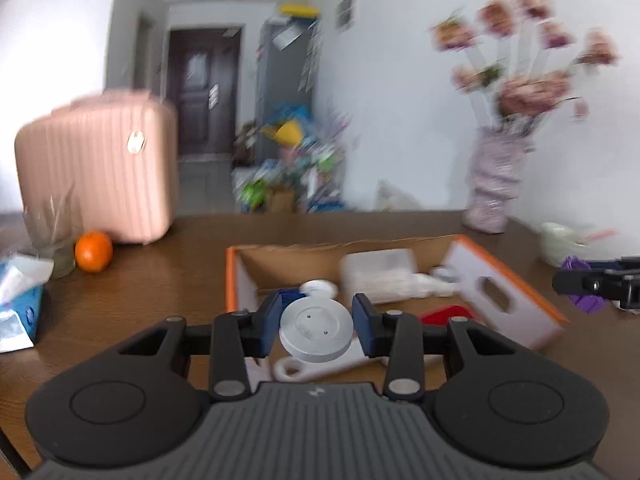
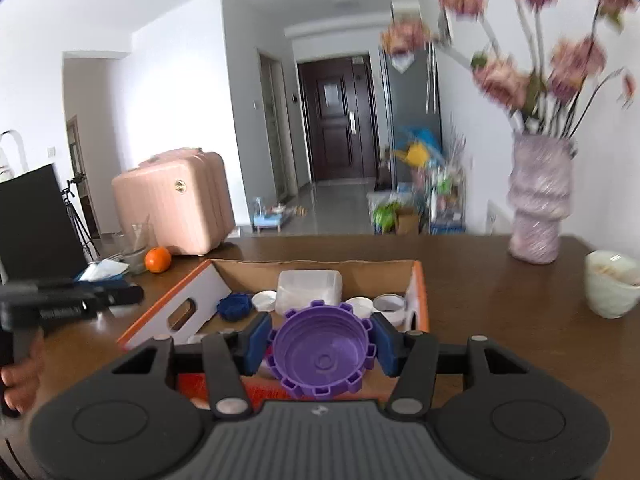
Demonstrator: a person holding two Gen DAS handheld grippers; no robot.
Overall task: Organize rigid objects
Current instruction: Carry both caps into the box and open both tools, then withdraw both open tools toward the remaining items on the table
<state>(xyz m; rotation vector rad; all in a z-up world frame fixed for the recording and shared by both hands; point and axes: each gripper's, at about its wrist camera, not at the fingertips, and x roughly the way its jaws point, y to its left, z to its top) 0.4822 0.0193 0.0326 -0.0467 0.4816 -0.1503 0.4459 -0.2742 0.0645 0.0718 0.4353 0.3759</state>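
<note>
My left gripper (image 1: 316, 326) is shut on a white round disc (image 1: 316, 330), held over the near end of an open cardboard box (image 1: 500, 280) with orange edges. A white flat handle-shaped part (image 1: 320, 366) lies below the disc. My right gripper (image 2: 322, 346) is shut on a purple notched cap (image 2: 324, 354), held over the near edge of the same box (image 2: 188, 292). Inside the box are a clear plastic container (image 2: 310, 286), a blue notched cap (image 2: 235, 307), white caps (image 2: 265, 299) and a tape roll (image 2: 390, 306).
On the brown table (image 2: 500, 320) stand a pink suitcase (image 1: 96, 168), an orange (image 1: 93, 251), a glass (image 2: 138, 250), a tissue pack (image 1: 18, 300), a purple vase of flowers (image 2: 538, 208) and a white cup (image 2: 610, 288). A red part (image 1: 446, 315) lies in the box.
</note>
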